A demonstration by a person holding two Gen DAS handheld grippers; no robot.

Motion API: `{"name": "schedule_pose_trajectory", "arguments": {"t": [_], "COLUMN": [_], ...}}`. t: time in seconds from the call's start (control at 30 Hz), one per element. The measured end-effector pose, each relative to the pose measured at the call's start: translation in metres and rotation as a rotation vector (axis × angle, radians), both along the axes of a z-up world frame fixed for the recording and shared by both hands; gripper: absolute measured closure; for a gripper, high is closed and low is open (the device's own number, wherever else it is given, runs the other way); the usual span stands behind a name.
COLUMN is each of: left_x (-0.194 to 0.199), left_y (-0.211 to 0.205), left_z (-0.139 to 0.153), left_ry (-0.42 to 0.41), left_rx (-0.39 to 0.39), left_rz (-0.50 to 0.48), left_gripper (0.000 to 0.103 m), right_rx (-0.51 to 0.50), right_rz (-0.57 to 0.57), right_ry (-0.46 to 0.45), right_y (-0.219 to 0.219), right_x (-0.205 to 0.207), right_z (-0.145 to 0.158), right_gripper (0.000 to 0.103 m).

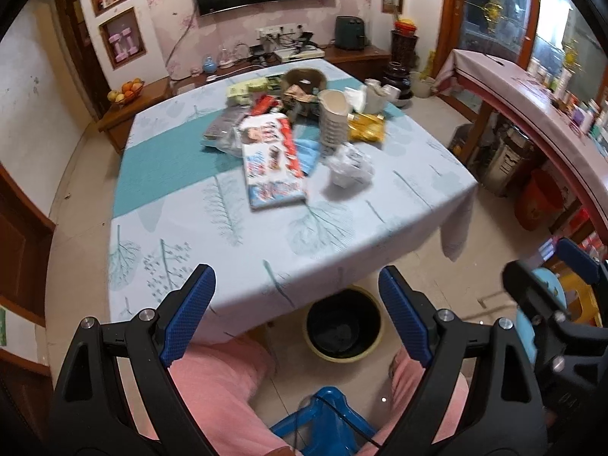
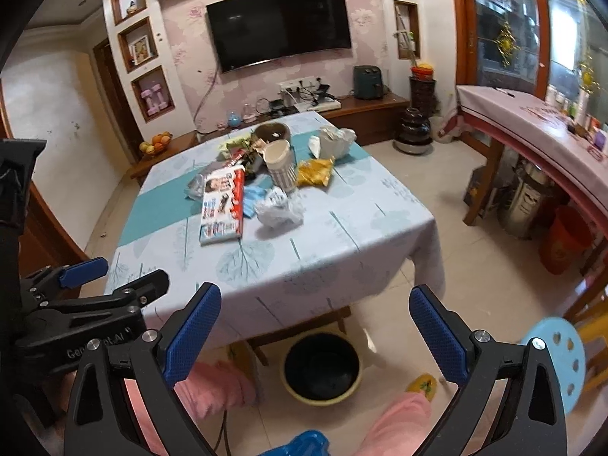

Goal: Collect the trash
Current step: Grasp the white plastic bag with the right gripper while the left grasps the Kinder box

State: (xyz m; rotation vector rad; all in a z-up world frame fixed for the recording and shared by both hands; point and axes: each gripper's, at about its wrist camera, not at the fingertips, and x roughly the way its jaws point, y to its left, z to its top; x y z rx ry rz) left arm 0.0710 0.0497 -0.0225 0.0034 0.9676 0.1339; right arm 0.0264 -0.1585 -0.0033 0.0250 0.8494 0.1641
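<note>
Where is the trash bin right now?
The trash bin stands on the floor under the near edge of the table, between the person's pink-clad knees; the left wrist view shows it too.

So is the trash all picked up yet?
Not yet. Nothing looks done: the black bin under the table looks empty. Nothing is in hand either: the left gripper and right gripper are both open. Still left on the table: the crumpled white paper, yellow wrapper, flat snack box and more.
</note>
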Motion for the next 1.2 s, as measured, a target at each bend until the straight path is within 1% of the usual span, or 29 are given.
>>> {"name": "schedule_pose_trajectory", "arguments": {"t": [0.1,0.13,0.23,0.33,0.43,0.53,0.6,0.7,0.77,0.97,1.03,1.1,1.13,1.2], "left_x": [0.02,0.028,0.049,0.076,0.107,0.137,0.153,0.177,0.193,0.235,0.246,0.257,0.262,0.268], "left_y": [0.021,0.032,0.052,0.073,0.089,0.099,0.101,0.102,0.103,0.099,0.098,0.096,0.095,0.094], "left_z": [0.002,0.002,0.002,-0.004,-0.019,-0.037,-0.049,-0.07,-0.085,-0.126,-0.135,-0.143,-0.146,-0.149], "left_ry": [-0.004,-0.018,-0.028,-0.023,0.019,0.061,0.091,0.131,0.158,0.226,0.239,0.246,0.248,0.245], "left_rx": [-0.002,-0.009,-0.008,-0.047,-0.104,-0.15,-0.168,-0.201,-0.208,-0.255,-0.253,-0.236,-0.226,-0.207], "left_rz": [0.047,0.065,0.091,0.099,0.105,0.103,0.1,0.088,0.09,0.112,0.121,0.132,0.14,0.148], "left_gripper": [0.017,0.017,0.017,0.017,0.017,0.017,0.017,0.017,0.017,0.017,0.017,0.017,0.017,0.017], "right_rx": [-0.017,-0.017,-0.043,-0.044,-0.049,-0.059,-0.052,-0.039,-0.03,0.005,0.011,0.018,0.028,0.055], "right_rz": [0.024,0.031,0.038,0.059,0.084,0.108,0.13,0.142,0.141,0.141,0.143,0.153,0.159,0.162], "right_ry": [-0.013,-0.016,-0.008,0.01,0.026,0.047,0.082,0.13,0.162,0.235,0.248,0.267,0.282,0.308], "right_y": [0.01,0.012,0.022,0.031,0.041,0.058,0.07,0.085,0.093,0.105,0.108,0.109,0.109,0.107], "right_x": [0.025,0.034,0.067,0.098,0.13,0.163,0.19,0.226,0.243,0.28,0.289,0.294,0.297,0.303], "right_z": [0.001,0.0,-0.002,-0.007,-0.016,-0.033,-0.051,-0.078,-0.098,-0.146,-0.159,-0.17,-0.175,-0.184], "right_gripper": [0.004,0.004,0.005,0.005,0.007,0.012,0.018,0.018,0.018,0.019,0.023,0.037,0.041,0.056]}}
